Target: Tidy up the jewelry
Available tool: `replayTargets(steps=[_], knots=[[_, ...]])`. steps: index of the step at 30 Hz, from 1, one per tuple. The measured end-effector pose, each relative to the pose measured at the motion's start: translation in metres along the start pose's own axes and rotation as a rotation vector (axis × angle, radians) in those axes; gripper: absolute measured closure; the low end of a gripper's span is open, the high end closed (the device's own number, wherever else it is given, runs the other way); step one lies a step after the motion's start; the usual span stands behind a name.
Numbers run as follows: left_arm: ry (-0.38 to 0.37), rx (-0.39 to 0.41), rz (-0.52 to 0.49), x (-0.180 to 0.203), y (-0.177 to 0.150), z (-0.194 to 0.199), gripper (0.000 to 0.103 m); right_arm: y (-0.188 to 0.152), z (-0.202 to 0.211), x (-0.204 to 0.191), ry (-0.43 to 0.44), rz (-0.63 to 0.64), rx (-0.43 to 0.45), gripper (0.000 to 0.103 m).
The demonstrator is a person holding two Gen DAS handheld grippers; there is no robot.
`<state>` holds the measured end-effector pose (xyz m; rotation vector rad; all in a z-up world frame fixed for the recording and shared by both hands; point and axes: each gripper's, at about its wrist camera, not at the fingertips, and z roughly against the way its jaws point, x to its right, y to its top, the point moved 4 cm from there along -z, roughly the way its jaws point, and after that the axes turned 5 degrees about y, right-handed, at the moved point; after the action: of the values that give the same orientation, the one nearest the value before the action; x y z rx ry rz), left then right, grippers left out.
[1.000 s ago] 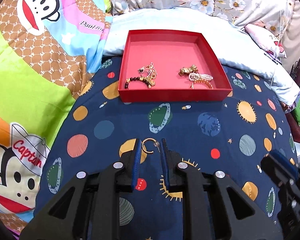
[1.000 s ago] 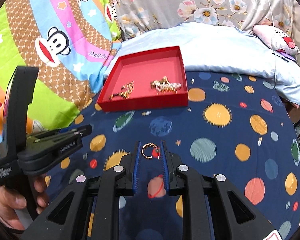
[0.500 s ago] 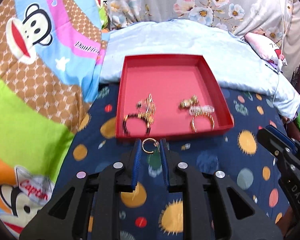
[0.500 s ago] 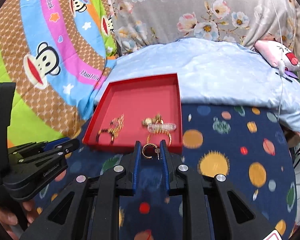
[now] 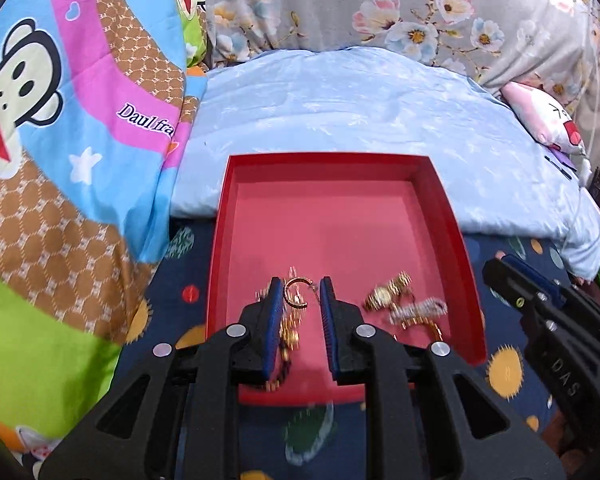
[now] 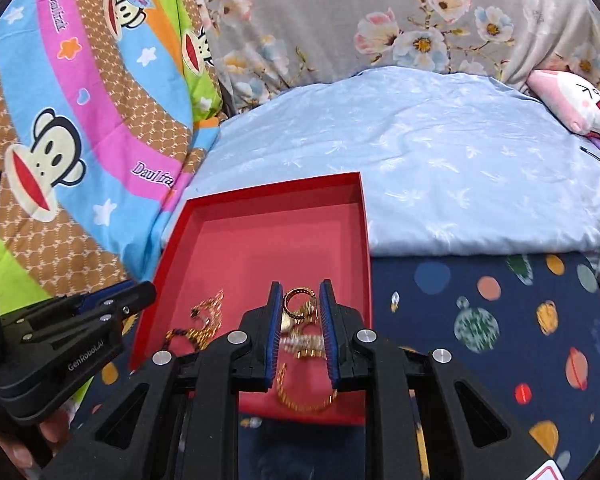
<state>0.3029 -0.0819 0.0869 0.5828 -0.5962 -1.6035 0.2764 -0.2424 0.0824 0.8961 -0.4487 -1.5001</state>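
Left tool [image 5: 299, 300] is pinching a small gold hoop earring [image 5: 296, 293] between its blue-padded tips, jaws nearly closed on it; the hoop is an open curve with a thin post sticking out toward the right pad. It is hanging over the near left part of the red tray [image 5: 456, 236], above a blurred tangle of gold chain with dark beads [image 5: 286, 344].

Right tool [image 6: 299, 300] is likewise gripping a second gold hoop earring [image 6: 296, 300], this one looking beaded along its rim, jaws closed down to the hoop's width. It is sitting over the tray's [image 6: 364, 232] near right part, above a gold watch-like piece [image 6: 290, 322] and a gold bangle [image 6: 304, 398].

Left view alone is showing the pearly white bracelet [image 5: 418, 308] and gold cluster [image 5: 386, 292] clearly, with the right tool's body at the right edge. Right view alone is showing the left tool's body at the lower left, marked "GenRoboAI", with fingertips of the hand holding it at the frame's bottom corner.

Tray is resting on a navy planet-print bedspread [image 6: 500, 320], a pale blue quilt [image 5: 360, 100] behind. Jewelry under both tools is motion-blurred and partly covered by the pads; whether either hoop is touching the pieces below, cannot tell.
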Motion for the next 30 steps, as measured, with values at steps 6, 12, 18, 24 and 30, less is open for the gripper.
replayTargets(steps=[6,12,18,24,30], knots=[[0.024,0.001,-0.006,0.002,0.018,-0.03,0.085,0.007,-0.038,0.007,-0.003,-0.013,-0.036,0.085],[0.04,-0.016,-0.001,0.001,0.024,-0.054,0.085,0.006,-0.065,0.014,-0.021,-0.016,-0.076,0.085],[0.058,-0.028,0.021,-0.002,0.024,-0.07,0.079,0.005,-0.077,0.015,-0.027,-0.01,-0.087,0.084],[0.088,-0.022,0.032,-0.007,0.024,-0.072,0.06,0.004,-0.078,0.015,-0.033,-0.022,-0.079,0.077],[0.093,-0.006,0.012,-0.006,0.015,-0.052,0.06,0.004,-0.052,0.008,-0.038,-0.036,-0.052,0.071]])
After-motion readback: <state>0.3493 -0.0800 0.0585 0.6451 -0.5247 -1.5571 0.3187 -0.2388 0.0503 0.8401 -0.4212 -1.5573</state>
